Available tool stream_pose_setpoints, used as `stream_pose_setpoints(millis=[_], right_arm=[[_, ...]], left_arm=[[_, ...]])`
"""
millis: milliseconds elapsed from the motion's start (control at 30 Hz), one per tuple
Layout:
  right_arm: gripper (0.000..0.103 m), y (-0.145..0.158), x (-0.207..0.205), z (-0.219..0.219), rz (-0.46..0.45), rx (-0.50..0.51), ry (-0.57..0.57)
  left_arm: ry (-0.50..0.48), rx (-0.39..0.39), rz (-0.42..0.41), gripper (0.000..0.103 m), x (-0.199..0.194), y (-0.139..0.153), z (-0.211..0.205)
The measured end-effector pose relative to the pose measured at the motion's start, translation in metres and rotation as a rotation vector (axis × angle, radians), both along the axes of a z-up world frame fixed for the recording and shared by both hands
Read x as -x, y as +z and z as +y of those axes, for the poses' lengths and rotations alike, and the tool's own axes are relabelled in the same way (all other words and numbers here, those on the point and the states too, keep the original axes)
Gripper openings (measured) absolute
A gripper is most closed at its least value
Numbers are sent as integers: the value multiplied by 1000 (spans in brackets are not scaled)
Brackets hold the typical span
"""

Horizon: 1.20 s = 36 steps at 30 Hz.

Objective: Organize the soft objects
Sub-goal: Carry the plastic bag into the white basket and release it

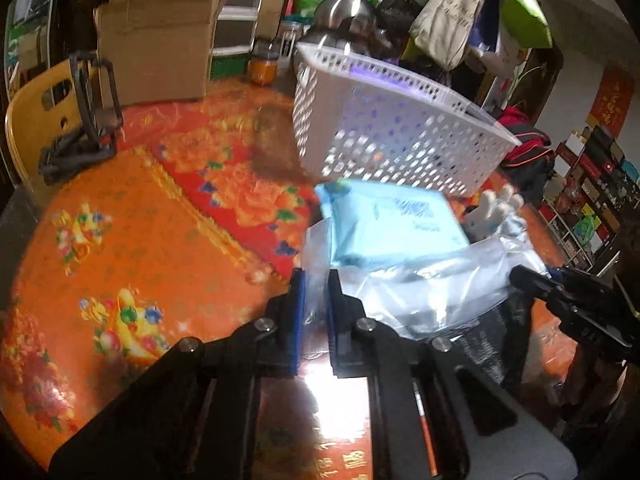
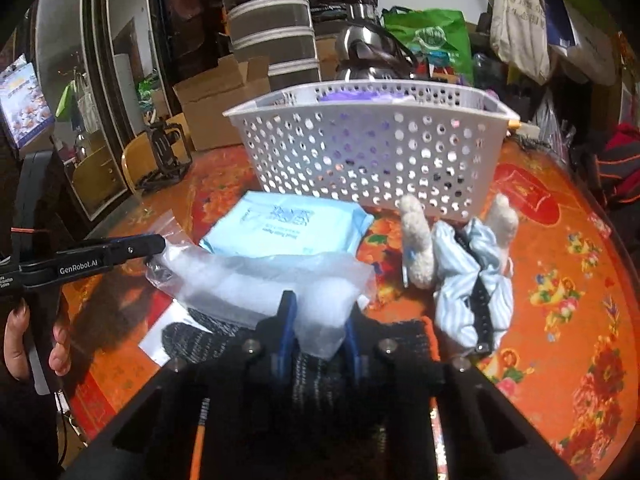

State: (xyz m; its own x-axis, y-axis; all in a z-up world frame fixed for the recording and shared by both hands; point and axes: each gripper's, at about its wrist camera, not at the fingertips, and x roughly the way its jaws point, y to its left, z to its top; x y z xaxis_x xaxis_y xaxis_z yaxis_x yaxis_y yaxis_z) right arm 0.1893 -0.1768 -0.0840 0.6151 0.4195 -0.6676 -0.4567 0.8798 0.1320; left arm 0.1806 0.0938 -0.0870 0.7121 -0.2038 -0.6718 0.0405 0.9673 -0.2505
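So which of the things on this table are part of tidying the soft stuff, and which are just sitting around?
Part of the job:
clear bag, gripped by left tongs and right tongs
tissue pack
plush toy
knit cloth
white basket

Lying about:
cardboard box
steel kettle
black stand
jar

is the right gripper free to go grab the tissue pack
Probably not yet. The right gripper is shut on the plastic bag, which the left gripper also holds, and that bag drapes over the near edge of the tissue pack.
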Motion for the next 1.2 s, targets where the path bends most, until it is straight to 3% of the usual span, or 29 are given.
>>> stream_pose_setpoints(millis=[433, 700, 767, 933, 1000, 1200], right_arm=[[18, 65, -2, -17, -109, -72, 2], [18, 128, -60, -32, -196, -89, -56], [18, 134, -87, -32, -194, -67, -71], [18, 121, -146, -39, -133, -45, -116], [18, 105, -167, -40, -85, -25, -136], [18, 70, -195, -32, -27, 81, -154]], left_arm=[[-18, 39, -130, 8, 0, 77, -3], [-43, 33, -203, 8, -74, 153, -23], [-49, -7, -206, 8, -102, 164, -35], [-33, -27, -121, 8, -167, 159, -46], [-14, -35, -46, 8, -194, 144, -47], [17, -164, 73, 8, -229, 97, -68]])
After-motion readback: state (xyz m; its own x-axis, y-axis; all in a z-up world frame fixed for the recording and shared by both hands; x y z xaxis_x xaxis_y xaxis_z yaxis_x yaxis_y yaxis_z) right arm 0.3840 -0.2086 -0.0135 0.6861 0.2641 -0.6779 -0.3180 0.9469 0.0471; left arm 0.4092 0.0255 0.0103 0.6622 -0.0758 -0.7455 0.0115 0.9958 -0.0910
